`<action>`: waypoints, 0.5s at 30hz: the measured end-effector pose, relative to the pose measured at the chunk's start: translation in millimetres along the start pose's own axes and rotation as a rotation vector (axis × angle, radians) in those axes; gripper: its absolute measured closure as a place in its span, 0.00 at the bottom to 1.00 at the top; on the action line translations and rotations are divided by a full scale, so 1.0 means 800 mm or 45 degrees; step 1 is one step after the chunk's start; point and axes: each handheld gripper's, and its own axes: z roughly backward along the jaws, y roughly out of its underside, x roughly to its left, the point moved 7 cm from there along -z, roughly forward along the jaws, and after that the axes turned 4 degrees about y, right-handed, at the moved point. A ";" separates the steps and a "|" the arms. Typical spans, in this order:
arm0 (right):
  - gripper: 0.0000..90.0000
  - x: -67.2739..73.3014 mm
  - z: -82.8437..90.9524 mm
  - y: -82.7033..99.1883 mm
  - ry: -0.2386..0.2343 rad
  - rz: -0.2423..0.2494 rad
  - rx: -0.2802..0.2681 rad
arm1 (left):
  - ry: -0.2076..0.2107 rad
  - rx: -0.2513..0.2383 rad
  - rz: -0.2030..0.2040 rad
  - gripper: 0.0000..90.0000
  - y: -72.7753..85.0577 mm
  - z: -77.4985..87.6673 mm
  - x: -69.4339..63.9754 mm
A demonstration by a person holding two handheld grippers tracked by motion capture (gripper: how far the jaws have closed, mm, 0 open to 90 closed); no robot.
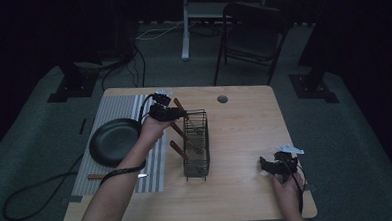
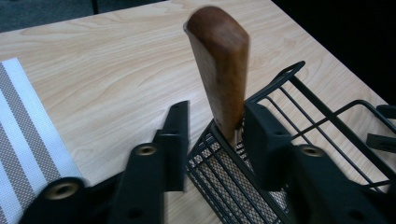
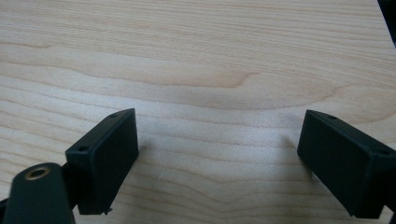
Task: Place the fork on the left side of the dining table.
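Left claw (image 2: 212, 140) stood apart around wooden handle (image 2: 223, 70), which was upright in wire basket (image 1: 195, 140) mid-tabletop (image 1: 245, 138). One jaw touched, the other didn't: closing might tip it. Right claw (image 3: 217, 158) gaped empty.

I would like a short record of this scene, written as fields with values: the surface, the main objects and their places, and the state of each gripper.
surface: wooden table
mat: striped placemat on the table's left part
plate: black plate lying on the mat
rack: black wire basket near the table's middle, beside the mat
utensils: wooden handles lean out of the basket's left side; another utensil lies on the mat's near edge
left gripper: open, jaws either side of one wooden handle at the basket's corner
right gripper: open, over bare table, holding nothing
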 end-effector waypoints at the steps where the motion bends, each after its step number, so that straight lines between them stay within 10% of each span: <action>1: 0.13 0.000 0.000 0.000 0.000 0.000 0.000 | 0.011 -0.012 0.002 0.80 -0.001 0.000 -0.001; 9: 0.13 0.000 0.000 0.000 0.000 0.000 0.000 | 0.087 -0.108 0.091 0.89 -0.002 0.004 -0.003; 15: 0.13 0.000 0.000 0.000 0.000 0.000 0.000 | 0.070 -0.102 0.029 0.89 -0.003 0.005 -0.010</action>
